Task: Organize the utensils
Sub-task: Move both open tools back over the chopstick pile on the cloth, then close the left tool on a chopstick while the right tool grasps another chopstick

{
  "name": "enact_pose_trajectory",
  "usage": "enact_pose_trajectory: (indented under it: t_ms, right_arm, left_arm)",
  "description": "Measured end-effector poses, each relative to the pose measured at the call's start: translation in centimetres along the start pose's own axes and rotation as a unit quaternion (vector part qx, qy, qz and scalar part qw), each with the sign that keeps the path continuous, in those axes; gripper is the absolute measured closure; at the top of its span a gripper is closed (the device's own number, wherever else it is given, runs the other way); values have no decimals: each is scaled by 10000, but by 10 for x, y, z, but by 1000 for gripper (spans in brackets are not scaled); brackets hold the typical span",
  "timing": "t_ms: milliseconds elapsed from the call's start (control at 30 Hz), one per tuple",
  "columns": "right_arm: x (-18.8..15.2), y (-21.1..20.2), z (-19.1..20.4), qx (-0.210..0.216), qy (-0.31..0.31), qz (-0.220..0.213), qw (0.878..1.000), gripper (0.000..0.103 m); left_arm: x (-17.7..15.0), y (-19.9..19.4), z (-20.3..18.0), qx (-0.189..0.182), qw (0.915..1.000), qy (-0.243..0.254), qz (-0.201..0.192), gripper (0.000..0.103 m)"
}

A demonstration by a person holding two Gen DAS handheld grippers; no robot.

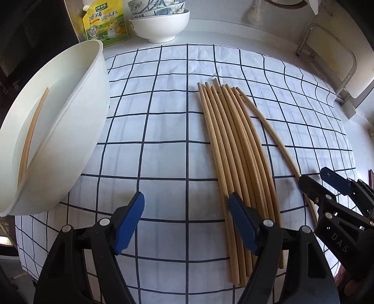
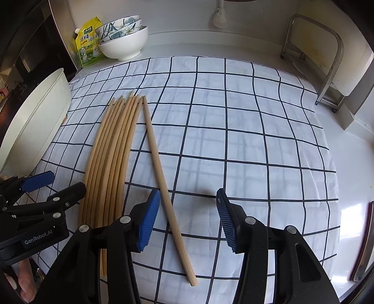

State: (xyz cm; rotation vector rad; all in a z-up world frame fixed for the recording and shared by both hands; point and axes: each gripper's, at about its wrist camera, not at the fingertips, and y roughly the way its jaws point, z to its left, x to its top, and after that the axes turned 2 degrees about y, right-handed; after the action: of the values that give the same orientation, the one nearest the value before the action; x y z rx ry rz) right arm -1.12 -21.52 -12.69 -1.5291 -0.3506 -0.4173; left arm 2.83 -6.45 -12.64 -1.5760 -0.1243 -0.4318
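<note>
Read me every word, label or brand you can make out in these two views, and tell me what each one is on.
"GenRobot.AI": white print on the black body of the left gripper.
"DAS": pale letters on the black body of the right gripper.
"鸡精调味料": large characters on the yellow and green seasoning pouch by the stacked bowls.
The pouch's small green logo and fine print are too small to read.

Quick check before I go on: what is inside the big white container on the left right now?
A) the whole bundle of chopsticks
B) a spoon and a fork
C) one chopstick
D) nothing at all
C: the left wrist view shows a single chopstick leaning inside the white container, while the bundle of chopsticks lies on the checked cloth.
</note>
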Motion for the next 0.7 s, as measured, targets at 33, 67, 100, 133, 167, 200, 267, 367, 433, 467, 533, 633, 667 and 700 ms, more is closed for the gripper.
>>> enact_pose_trajectory:
  t_ms: [33, 67, 100, 133, 167, 200, 267, 367, 433, 467, 533, 633, 667, 700]
  right_arm:
    - [0, 0, 0, 0, -1, -7, 10000, 55]
    - [0, 0, -1, 4, 5, -11, 10000, 55]
    - [0, -1, 0, 1, 11, -15, 10000, 55]
    - [0, -1, 0, -2, 12, -16, 10000, 55]
    - [0, 0, 0, -4, 12, -17, 10000, 55]
    - [0, 0, 0, 2, 14, -16, 10000, 55]
    - [0, 0, 1, 5, 1, -18, 10000, 55]
    - [1, 0, 1, 15, -25, -15, 10000, 55]
    - [1, 0, 0, 21, -39, -8, 10000, 55]
    - [2, 0, 0, 26, -54, -8, 10000, 55]
    - [2, 0, 0, 18, -91, -11, 10000, 55]
    - [3, 1, 0, 5, -129, -15, 9999, 55]
    - [4, 2, 0, 7, -141, -6, 9999, 55]
    - [4, 3, 0, 10, -156, 5, 9999, 55]
  left_arm:
    - [-1, 0, -1, 4, 10000, -4, 0, 30]
    - [-1, 1, 0, 8, 10000, -20, 2, 29]
    - [0, 1, 0, 5, 10000, -49, 4, 28]
    - [1, 3, 1, -1, 10000, -64, 1, 28]
    - [3, 5, 3, 13, 10000, -73, -4, 28]
    - [3, 6, 4, 37, 10000, -73, -6, 26]
    - [4, 7, 6, 87, 9999, -103, 17, 25]
    - [4, 9, 10, 88, 9998, -148, 57, 23]
    - [4, 10, 11, 142, 9998, -119, 70, 22]
    - [4, 9, 12, 183, 9997, -111, 77, 22]
    - [4, 9, 14, 251, 9996, -106, 83, 22]
    - [4, 10, 17, 311, 9994, -124, 79, 20]
    - [5, 11, 18, 310, 9994, -153, 82, 19]
    - [7, 13, 18, 298, 9994, -168, 100, 19]
